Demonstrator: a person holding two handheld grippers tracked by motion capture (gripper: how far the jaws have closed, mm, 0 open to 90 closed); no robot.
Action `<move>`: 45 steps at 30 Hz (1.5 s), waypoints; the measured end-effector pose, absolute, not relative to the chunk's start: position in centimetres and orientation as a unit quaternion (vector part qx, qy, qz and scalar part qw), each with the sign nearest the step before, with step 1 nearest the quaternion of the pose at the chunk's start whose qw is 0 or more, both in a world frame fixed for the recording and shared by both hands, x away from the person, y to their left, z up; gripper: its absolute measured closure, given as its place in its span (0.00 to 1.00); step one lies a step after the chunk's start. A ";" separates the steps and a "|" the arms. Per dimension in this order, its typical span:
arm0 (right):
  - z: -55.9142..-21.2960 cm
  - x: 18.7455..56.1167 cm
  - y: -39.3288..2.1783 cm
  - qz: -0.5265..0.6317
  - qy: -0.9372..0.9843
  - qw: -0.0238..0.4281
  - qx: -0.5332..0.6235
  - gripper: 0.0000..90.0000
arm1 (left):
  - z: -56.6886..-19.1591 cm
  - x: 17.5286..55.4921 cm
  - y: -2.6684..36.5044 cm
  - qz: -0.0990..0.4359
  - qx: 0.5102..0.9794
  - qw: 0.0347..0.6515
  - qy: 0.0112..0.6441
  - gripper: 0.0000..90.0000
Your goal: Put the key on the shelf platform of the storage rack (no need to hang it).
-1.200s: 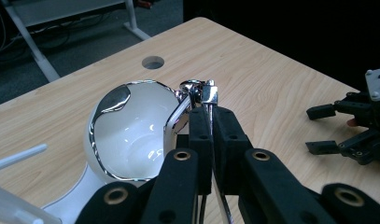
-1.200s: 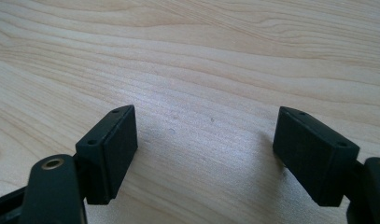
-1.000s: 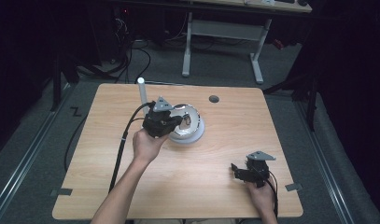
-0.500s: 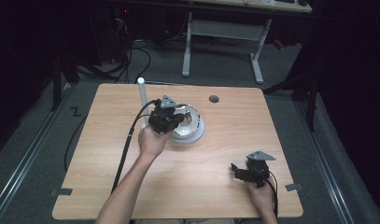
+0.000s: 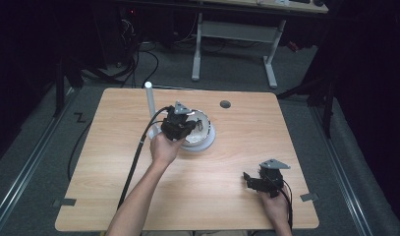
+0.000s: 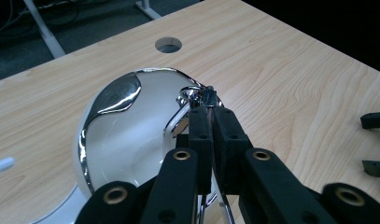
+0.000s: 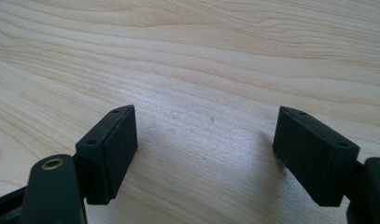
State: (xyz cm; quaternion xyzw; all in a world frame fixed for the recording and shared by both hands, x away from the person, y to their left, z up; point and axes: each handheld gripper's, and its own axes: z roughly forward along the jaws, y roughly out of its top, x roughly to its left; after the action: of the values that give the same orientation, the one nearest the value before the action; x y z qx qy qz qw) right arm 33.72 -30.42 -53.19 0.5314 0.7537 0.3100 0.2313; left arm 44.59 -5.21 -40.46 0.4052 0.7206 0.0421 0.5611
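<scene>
The left gripper (image 5: 180, 127) now sits lower and closer over the white dome-shaped object (image 5: 200, 135) than in the high view one second ago, when it stood slightly toward 10 o'clock of its present position. Its jaws are pressed together on the small chrome fitting (image 6: 197, 97) at the crown of the dome. Judgement: the approach is complete and the grip on the fitting is established, so the next action (a lift, pull or turn of that fitting) can begin.

The dome rests on its white base at roughly the table (image 5: 237, 196) centre, offset toward 11 o'clock. A white upright post (image 5: 150, 105) stands just beside it at 9 o'clock, and a round hole (image 5: 225, 104) in the tabletop lies at 1 o'clock from it.

The right gripper (image 5: 256, 181) is unchanged from the earlier frames. It lies near the table's 5 o'clock corner, held by the right hand (image 5: 276, 206), with its jaws wide apart and nothing between them.

View comparison:
- The high view gives the layout, but the left hand (image 5: 164, 149) and gripper body hide the contact point.
- The left gripper view shows the closed left gripper (image 6: 208, 112) on the fitting, plus the chrome band across the dome.
- The right gripper view shows the right gripper (image 7: 204, 140) over bare wood grain.
</scene>
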 end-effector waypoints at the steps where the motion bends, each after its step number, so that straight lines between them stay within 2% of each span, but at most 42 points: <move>1: -53.2 33.7 -30.4 0.310 0.754 0.231 0.532 0.25 | -40.7 44.7 -5.3 0.042 0.403 0.559 0.723 0.96; 28: -53.2 33.7 -30.4 0.310 0.754 0.232 0.531 0.25 | -44.4 47.8 -6.8 0.056 0.390 0.534 0.748 0.96; 34: -53.2 33.7 -30.4 0.310 0.754 0.232 0.531 0.25 | -44.8 48.0 -6.9 0.060 0.393 0.523 0.754 0.93; 40: -53.2 33.7 -30.4 0.310 0.754 0.232 0.531 0.25 | -44.9 47.8 -6.9 0.062 0.399 0.523 0.751 0.86; 45: -53.2 33.7 -30.4 0.310 0.754 0.232 0.531 0.25 | -44.5 47.5 -6.8 0.078 0.395 0.528 0.748 0.67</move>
State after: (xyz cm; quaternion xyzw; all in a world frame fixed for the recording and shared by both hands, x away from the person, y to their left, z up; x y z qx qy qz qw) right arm 33.73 -30.43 -53.19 0.5311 0.7537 0.3103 0.2315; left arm 47.53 -6.83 -44.48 0.3947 0.7477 0.0778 0.5283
